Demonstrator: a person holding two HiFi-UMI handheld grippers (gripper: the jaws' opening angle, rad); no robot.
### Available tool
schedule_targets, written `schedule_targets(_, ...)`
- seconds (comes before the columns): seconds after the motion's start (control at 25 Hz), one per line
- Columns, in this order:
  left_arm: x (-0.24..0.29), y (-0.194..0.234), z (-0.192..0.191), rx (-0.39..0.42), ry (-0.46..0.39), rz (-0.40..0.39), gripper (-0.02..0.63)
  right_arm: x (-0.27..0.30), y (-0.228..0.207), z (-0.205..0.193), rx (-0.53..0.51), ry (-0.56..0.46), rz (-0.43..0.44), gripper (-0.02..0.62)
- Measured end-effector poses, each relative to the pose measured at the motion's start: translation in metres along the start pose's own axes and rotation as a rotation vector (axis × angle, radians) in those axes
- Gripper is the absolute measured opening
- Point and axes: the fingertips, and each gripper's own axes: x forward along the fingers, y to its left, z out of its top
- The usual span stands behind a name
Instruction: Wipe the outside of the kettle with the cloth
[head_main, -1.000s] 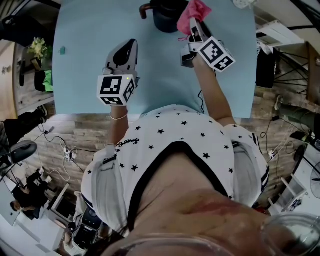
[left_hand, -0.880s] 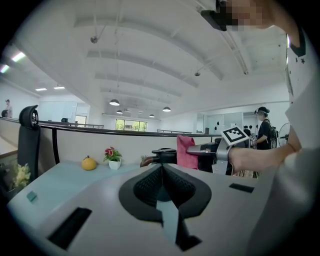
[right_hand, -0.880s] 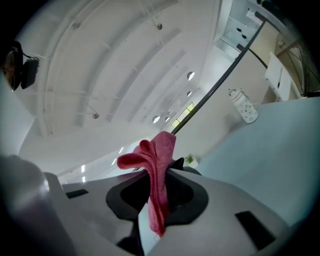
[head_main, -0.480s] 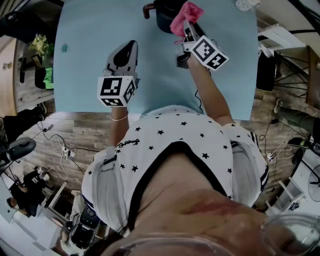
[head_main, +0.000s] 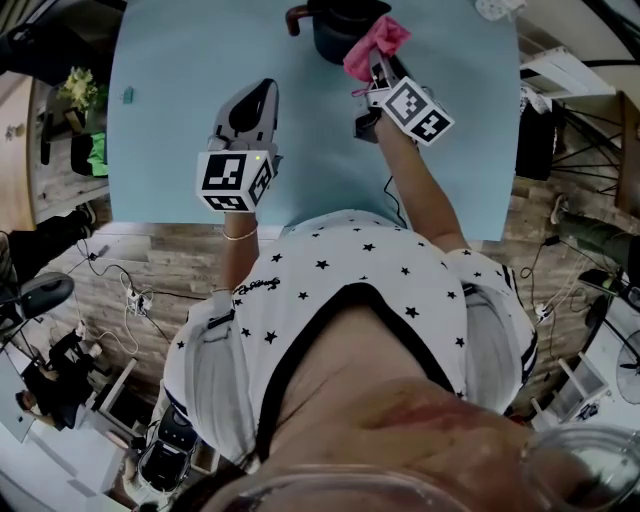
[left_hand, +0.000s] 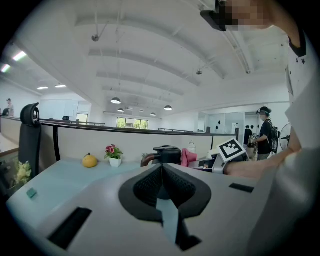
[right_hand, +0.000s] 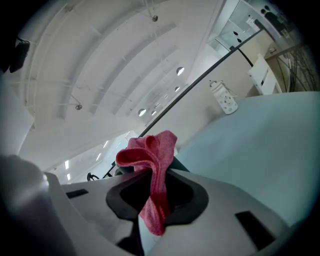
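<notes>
A dark kettle (head_main: 335, 28) with a brown handle stands at the far edge of the pale blue table (head_main: 180, 90); it also shows in the left gripper view as the kettle (left_hand: 165, 154). My right gripper (head_main: 378, 68) is shut on a pink cloth (head_main: 372, 45) and holds it against the kettle's right side. In the right gripper view the cloth (right_hand: 150, 172) hangs bunched between the jaws. My left gripper (head_main: 258, 98) hovers over the table short and left of the kettle, shut on nothing.
A small potted flower (left_hand: 114, 154) and a yellow fruit (left_hand: 90, 161) sit at the table's far left. A white patterned bottle (right_hand: 224, 100) stands at the far right. A small green item (head_main: 126, 99) lies left. Floor cables and furniture surround the table.
My right gripper has shifted the pink cloth a little leftward and nearer along the kettle's side. The left gripper has stayed put.
</notes>
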Motion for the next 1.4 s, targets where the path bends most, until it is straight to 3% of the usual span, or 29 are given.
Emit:
schedule_targets(0.68, 0.002, 0.007, -0.006, -0.01, 0.017, 0.025, 0.029, 0.012, -0.061, -0.062, 0.123, 0.141, -0.169, 0.066)
schedule_targets(1.4, -0.004, 0.012, -0.005, -0.01, 0.015, 0.039, 0.029, 0.018, -0.083, -0.085, 0.107, 0.209, -0.235, 0.066)
